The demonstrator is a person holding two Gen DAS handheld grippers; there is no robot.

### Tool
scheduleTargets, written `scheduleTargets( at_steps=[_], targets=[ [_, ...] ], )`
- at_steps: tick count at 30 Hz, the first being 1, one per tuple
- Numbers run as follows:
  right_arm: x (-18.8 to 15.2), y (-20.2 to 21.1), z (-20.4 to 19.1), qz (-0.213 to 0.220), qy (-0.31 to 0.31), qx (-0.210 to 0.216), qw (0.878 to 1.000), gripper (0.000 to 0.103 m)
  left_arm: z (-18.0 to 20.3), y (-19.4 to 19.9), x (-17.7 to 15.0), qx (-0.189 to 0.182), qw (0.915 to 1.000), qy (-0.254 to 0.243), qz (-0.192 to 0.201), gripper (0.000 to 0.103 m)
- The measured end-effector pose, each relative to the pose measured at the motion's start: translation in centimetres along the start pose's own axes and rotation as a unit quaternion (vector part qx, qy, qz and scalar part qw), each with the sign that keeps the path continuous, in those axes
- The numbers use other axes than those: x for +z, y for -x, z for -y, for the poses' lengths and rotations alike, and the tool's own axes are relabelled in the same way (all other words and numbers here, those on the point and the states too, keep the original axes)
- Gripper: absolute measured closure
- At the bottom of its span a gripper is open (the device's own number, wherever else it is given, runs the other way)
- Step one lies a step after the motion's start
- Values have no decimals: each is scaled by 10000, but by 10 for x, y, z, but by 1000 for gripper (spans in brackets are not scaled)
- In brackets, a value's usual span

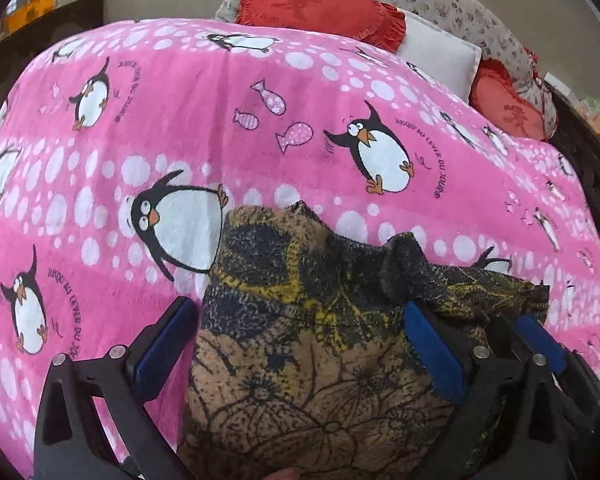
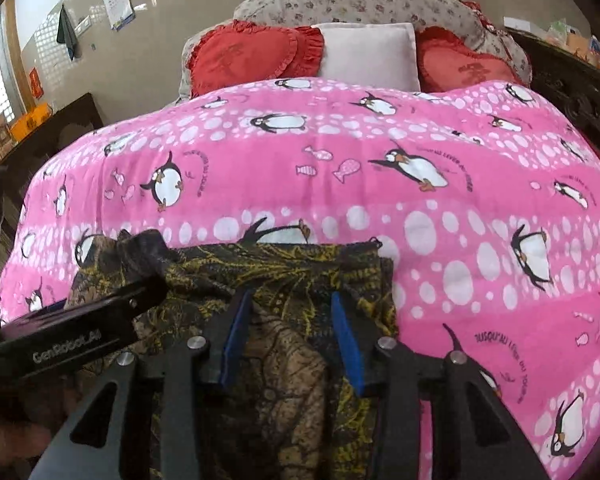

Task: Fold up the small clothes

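A: Left wrist view first. What's the surface?

B: A bed under a pink penguin blanket (image 1: 260,128), with red heart cushions (image 1: 316,4) and a white pillow (image 1: 436,54) at the upper right of the frame. The brown patterned garment (image 1: 300,340) fills the lower centre, bunched. The left gripper (image 1: 300,328) has its fingers (image 1: 164,344) spread wide, the cloth lying between them; the other gripper shows at the lower right.

A: Right wrist view?

B: The same blanket (image 2: 340,184) and a beige wall (image 2: 188,20) with a calendar at the upper left. The garment (image 2: 284,280) lies at the lower centre. The right gripper (image 2: 290,336) has its fingers parted over the cloth; whether they pinch it, I cannot tell. The garment's near edge is cut off.
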State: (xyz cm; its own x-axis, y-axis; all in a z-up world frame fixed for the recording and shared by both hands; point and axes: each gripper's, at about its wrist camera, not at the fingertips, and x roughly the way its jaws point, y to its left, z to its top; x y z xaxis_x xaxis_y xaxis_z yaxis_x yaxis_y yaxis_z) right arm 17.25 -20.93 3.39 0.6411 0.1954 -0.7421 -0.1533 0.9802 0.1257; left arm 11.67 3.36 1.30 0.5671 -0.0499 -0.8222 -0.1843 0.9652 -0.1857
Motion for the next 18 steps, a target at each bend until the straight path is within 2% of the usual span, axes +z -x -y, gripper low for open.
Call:
scheduleTargets(
  at_steps=[5,7,10,12,14,16,18],
  targets=[
    [1,-1,4,-19,-60,123,9999,58,1,1,2,-41,10000,8,-53,14],
    [3,3,5,-75,-46,213,9997,57,2,4,8,-193,9997,-49,-166,15],
    [3,36,4,-155,295,83,9994,57,-13,33,9,-210,9996,-100,-156,16],
    [-3,65,5,6,562,-11,9984,54,-25,63,-4,-241,9994,-245,40,16],
    [-16,98,11,134,758,14,9970,46,-36,94,-33,-242,9979,-567,193,16],
    [-36,126,18,187,854,80,9961,33,-43,109,-62,-258,9965,-784,126,16],
    [-63,143,25,85,927,226,9954,30,-53,119,-96,-185,9952,-955,112,16]
  ],
)
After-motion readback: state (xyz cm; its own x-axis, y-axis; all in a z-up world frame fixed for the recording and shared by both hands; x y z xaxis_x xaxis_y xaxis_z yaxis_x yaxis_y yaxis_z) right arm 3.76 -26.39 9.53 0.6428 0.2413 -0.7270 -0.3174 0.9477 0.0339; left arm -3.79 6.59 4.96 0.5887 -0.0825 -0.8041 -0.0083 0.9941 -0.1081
